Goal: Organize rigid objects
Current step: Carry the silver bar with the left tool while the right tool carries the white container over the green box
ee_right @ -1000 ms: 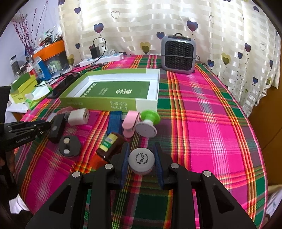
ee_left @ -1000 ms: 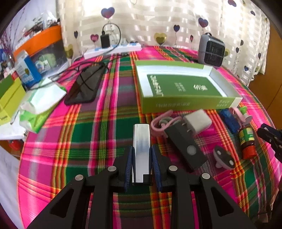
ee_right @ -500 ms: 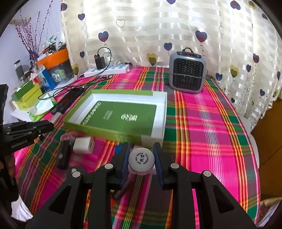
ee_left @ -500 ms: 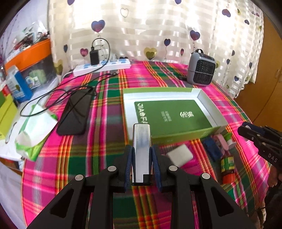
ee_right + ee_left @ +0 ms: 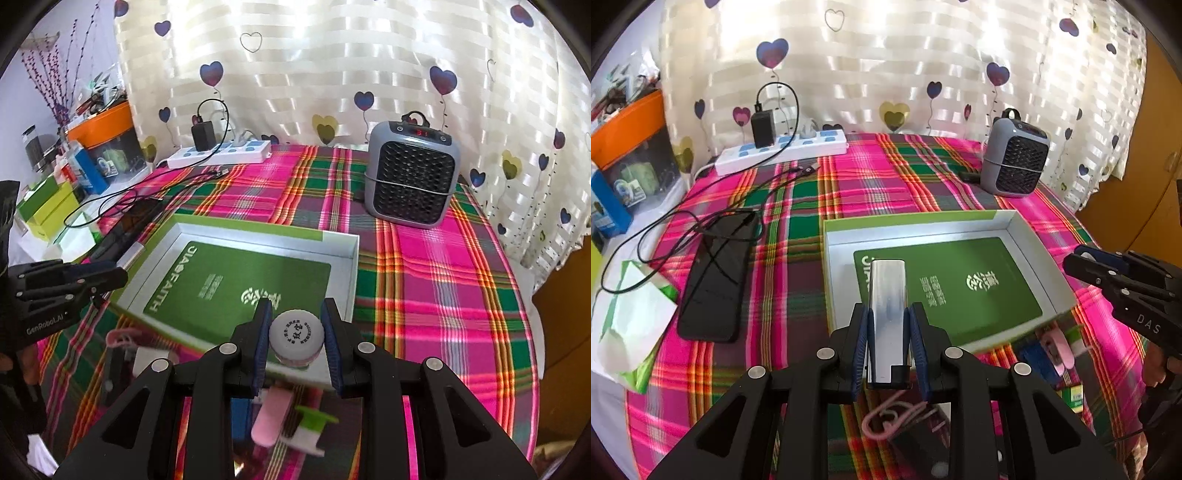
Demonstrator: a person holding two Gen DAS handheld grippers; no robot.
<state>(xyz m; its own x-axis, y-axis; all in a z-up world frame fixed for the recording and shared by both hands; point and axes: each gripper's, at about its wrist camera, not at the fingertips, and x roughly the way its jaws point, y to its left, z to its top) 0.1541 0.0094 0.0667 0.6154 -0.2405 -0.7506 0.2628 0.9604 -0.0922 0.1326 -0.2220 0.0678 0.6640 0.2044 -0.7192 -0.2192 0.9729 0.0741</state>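
My left gripper is shut on a silver metal bar, held in the air over the near left part of the open green-and-white box. My right gripper is shut on a small jar with a white printed lid, above the near right corner of the same box. The right gripper's black body shows at the right edge of the left wrist view; the left gripper's body shows at the left of the right wrist view.
Loose items lie on the plaid cloth below the grippers: pink clip, green-capped piece, pink cord. A black phone with cable lies left, a grey heater and power strip at the back, boxes at the left edge.
Both grippers have risen and moved forward with their objects, from over the loose items to over the box's near edge. The box now looks larger and closer.
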